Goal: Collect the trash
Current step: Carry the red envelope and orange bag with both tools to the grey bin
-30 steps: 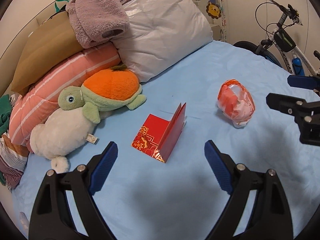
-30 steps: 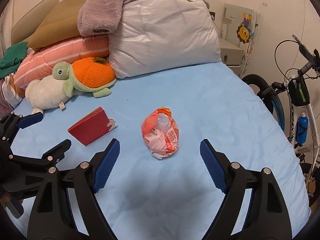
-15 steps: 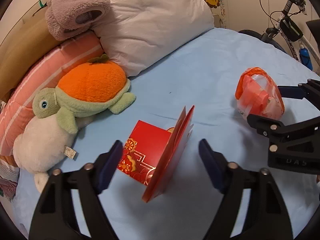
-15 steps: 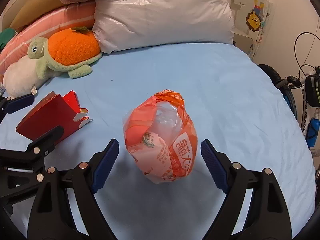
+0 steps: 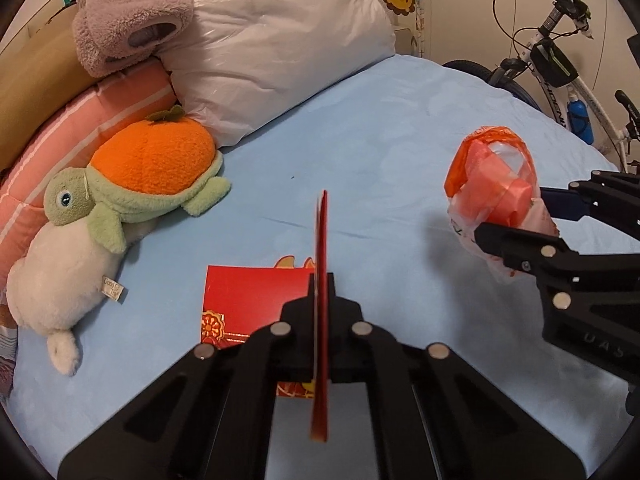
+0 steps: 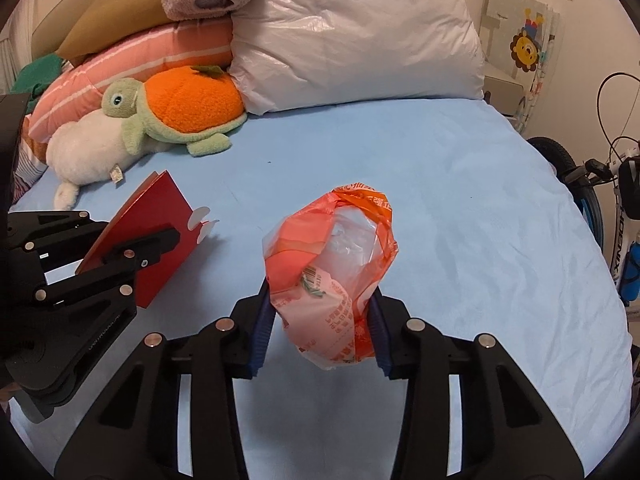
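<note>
My left gripper (image 5: 320, 292) is shut on the upright flap of a red envelope (image 5: 248, 300) whose other flap lies flat on the blue bed sheet (image 5: 380, 140). The envelope also shows in the right wrist view (image 6: 152, 232), clamped by the left gripper (image 6: 156, 244). My right gripper (image 6: 318, 320) is shut on an orange and clear plastic bag (image 6: 332, 264) and pinches its lower part. In the left wrist view the bag (image 5: 492, 188) sits at the right, held by the right gripper (image 5: 516, 220).
A turtle plush with an orange shell (image 5: 144, 176) lies on a white plush (image 5: 60, 272) at the left. A large white plastic-wrapped pillow (image 5: 280, 40), a striped pink pillow (image 5: 80, 120) and a mauve towel (image 5: 132, 16) pile up behind. A bicycle (image 5: 560, 64) stands past the bed's right edge.
Both grippers moved forward and down and closed: the left onto the envelope's upright flap, the right onto the plastic bag. Both were open one second ago.
</note>
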Available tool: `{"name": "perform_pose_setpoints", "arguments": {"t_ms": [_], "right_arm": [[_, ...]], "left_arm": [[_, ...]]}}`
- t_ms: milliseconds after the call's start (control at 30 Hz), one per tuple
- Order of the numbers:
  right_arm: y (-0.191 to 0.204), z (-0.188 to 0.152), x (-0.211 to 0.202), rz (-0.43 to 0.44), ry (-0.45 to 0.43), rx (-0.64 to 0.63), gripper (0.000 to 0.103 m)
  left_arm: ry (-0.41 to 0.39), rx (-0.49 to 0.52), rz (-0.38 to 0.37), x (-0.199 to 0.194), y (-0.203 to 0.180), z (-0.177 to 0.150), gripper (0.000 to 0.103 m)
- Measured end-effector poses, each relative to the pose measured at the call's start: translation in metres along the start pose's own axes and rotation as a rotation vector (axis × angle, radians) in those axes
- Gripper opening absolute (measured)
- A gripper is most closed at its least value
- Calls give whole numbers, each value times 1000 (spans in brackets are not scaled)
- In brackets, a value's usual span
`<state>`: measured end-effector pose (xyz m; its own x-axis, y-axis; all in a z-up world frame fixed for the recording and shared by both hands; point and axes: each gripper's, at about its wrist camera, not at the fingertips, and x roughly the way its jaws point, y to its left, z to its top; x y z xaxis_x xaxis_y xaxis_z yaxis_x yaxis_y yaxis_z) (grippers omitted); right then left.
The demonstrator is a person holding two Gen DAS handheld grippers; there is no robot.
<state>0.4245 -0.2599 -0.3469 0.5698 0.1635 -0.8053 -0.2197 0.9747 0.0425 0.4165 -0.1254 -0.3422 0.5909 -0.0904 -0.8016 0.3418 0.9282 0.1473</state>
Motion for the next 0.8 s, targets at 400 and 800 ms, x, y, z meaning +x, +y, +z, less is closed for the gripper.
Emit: {"name": "perform_pose_setpoints", "arguments": {"t_ms": [400, 800], "right_arm": [[6, -30, -128, -1, -57, 26, 40], [24, -67, -267, -23, -126, 25, 40]], "left_arm": [[-66, -1, -29, -137, -34, -18, 3], [-102, 81, 7, -261, -77, -40, 3]]}}
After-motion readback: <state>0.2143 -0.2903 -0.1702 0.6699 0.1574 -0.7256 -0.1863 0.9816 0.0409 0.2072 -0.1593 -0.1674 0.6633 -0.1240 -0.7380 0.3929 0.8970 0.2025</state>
